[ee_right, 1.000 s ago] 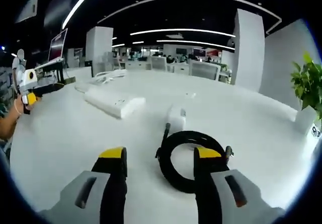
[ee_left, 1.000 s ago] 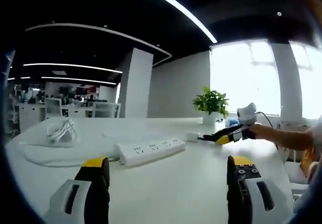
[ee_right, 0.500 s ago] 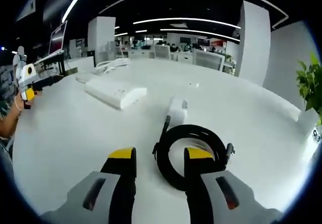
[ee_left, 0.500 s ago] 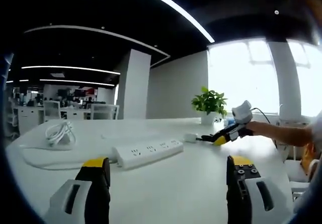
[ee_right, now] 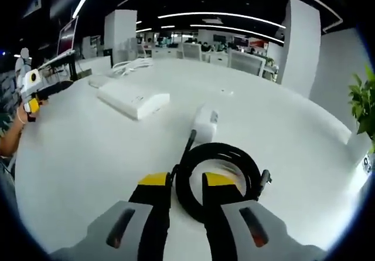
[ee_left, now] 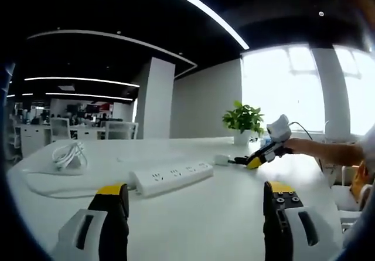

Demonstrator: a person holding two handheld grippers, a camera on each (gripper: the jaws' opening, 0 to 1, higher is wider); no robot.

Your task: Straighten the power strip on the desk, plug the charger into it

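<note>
Two grippers, both mine, over one white counter (ee_left: 222, 214). My left gripper (ee_left: 193, 199) hangs above bare counter with its fingers spread wide and nothing between them. The power strip (ee_left: 171, 177) lies ahead of it, at a slant across the left gripper view, sockets up; its white cord (ee_left: 70, 155) sits in a loose bundle further off to the left. No printing on the strip is legible from here.

In the right gripper view my right gripper (ee_right: 184, 182) has its yellow-tipped fingers drawn close together on either side of the near arc of the black coiled cable (ee_right: 217, 179). Whether the pads actually touch the cable I cannot tell; the fingers cover that stretch of the coil. The white charger brick (ee_right: 205, 123) lies flat just beyond the coil, with the cable's end reaching up to it. A small dark mark on the brick's top is too small to read. The power strip (ee_right: 133, 100) rests well apart from the charger, up and to the left.

A potted plant (ee_left: 243, 120) stands at the far counter edge, cut off at the right rim in the right gripper view. Background desks and chairs are blurred.
</note>
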